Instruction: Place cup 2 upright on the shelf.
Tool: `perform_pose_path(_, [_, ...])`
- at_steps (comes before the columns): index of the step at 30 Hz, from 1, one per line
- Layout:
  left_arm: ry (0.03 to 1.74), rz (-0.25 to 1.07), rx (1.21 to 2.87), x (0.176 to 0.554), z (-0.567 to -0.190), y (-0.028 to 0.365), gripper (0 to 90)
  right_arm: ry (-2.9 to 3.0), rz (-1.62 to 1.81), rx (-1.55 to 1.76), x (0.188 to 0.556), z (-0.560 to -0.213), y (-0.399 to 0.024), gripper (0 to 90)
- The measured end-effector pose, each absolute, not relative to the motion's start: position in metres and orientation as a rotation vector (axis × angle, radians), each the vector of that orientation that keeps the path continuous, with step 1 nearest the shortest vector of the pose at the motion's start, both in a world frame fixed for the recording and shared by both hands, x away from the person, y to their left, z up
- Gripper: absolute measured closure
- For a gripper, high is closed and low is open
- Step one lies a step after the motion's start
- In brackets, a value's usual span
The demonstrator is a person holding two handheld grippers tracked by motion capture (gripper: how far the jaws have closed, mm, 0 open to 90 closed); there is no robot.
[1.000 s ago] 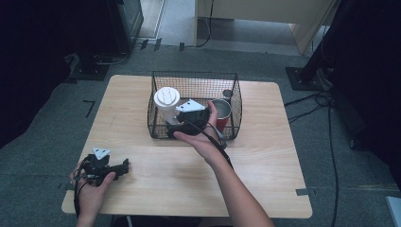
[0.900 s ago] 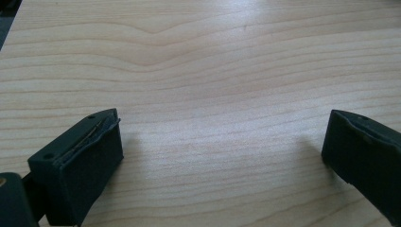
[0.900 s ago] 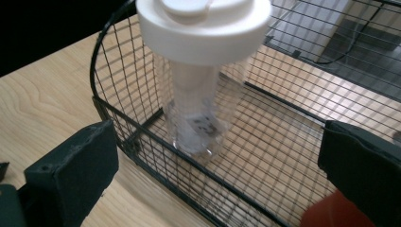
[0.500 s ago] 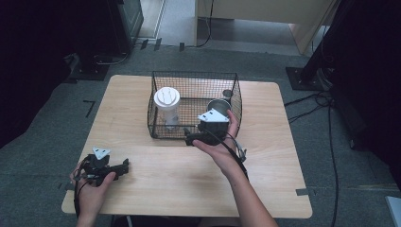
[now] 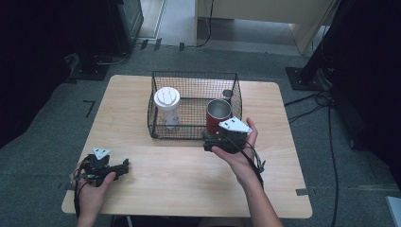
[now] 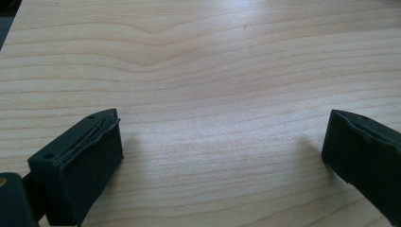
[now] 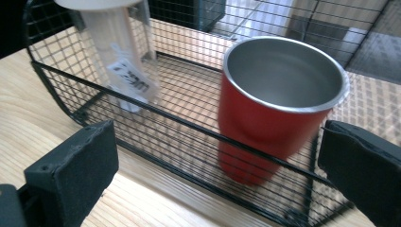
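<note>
A black wire basket stands mid-table. Inside it, a clear tumbler with a white lid stands at the left and a red steel-lined cup at the right, both upright. My right gripper hovers just outside the basket's front right corner, open and empty. In the right gripper view its wide-apart jaws frame the red cup behind the basket's front wires, with the tumbler to the left. My left gripper rests at the table's front left, open over bare wood.
A small dark round thing sits behind the red cup in the basket. The wooden table has bare room in front of the basket. Cables and dark stands lie on the floor around the table.
My right gripper has drawn back out of the basket, moving right and toward the near side, away from the tumbler. The left gripper has stayed put.
</note>
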State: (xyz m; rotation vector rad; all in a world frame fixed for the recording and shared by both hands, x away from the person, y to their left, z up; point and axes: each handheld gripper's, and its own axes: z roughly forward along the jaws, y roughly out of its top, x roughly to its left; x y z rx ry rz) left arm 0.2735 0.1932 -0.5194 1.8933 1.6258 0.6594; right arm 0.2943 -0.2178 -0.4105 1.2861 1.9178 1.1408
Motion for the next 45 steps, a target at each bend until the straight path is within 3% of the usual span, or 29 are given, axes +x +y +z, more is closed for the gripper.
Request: perform_pose_path(45, [1.621, 0.658, 1.895, 0.272, -0.520, 0.192, 0.0, 1.748, 0.929, 1.552, 0.243, -0.489, -0.371, 0.0])
